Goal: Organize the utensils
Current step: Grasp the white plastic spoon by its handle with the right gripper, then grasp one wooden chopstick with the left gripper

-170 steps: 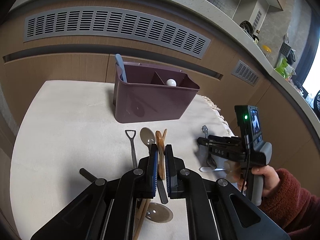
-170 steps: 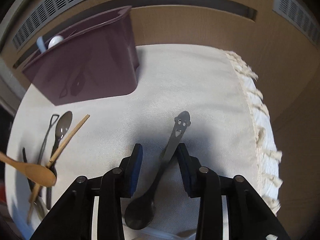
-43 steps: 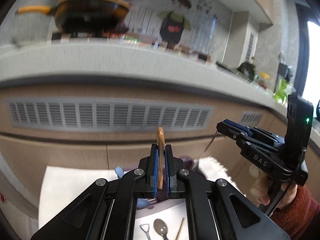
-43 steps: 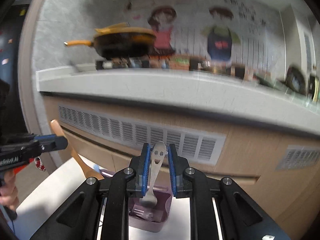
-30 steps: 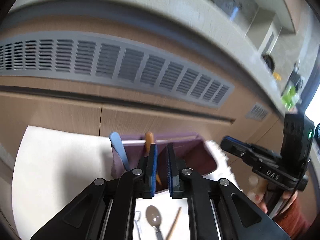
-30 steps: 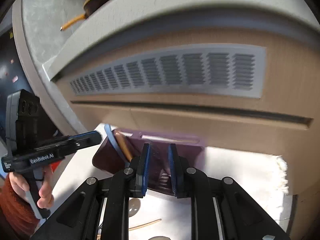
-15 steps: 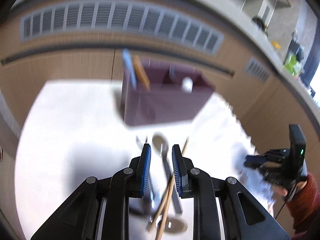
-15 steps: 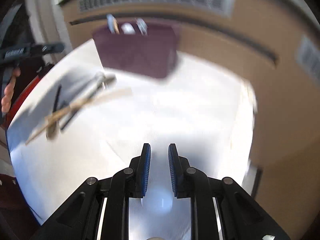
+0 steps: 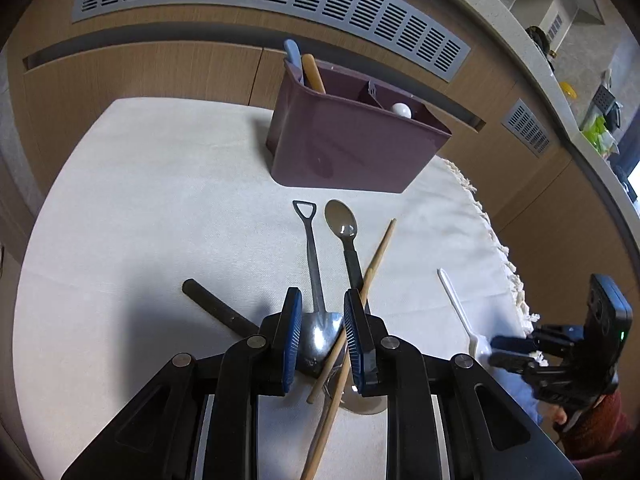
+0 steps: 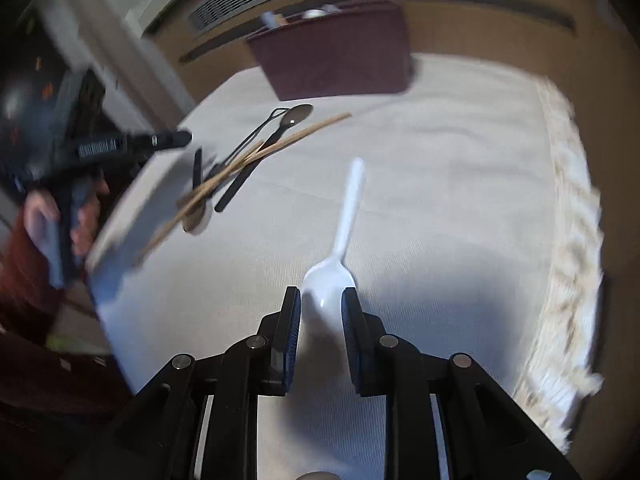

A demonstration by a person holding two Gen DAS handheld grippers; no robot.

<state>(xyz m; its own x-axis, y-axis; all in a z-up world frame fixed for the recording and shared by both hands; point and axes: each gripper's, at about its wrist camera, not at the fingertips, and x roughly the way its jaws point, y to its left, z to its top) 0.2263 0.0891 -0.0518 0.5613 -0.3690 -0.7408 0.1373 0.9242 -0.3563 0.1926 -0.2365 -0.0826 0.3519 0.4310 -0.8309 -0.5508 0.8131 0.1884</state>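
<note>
Nearest, the left gripper (image 9: 319, 334) stands with its jaws apart around the bowl of the shovel-shaped metal spoon (image 9: 316, 280), pads not pressing it; a chopstick (image 9: 362, 294) slants across just inside the right pad. The right gripper (image 10: 320, 330) has just been opening its jaws and straddles the bowl of the white plastic spoon (image 10: 340, 256), which lies alone to the right on the cream cloth (image 9: 160, 208).

The plastic spoon looks light and springy; a pinch at the neck, where bowl meets handle, should hold better than on the rounded bowl. The metal spoon looks stiff, smooth and likely slippery, so its flat handle is the safer hold, clear of the chopstick. A dark spoon (image 9: 344, 236) lies just right of it.

Farther off stands the purple caddy (image 9: 352, 152), with handles already upright in its left compartment.
</note>
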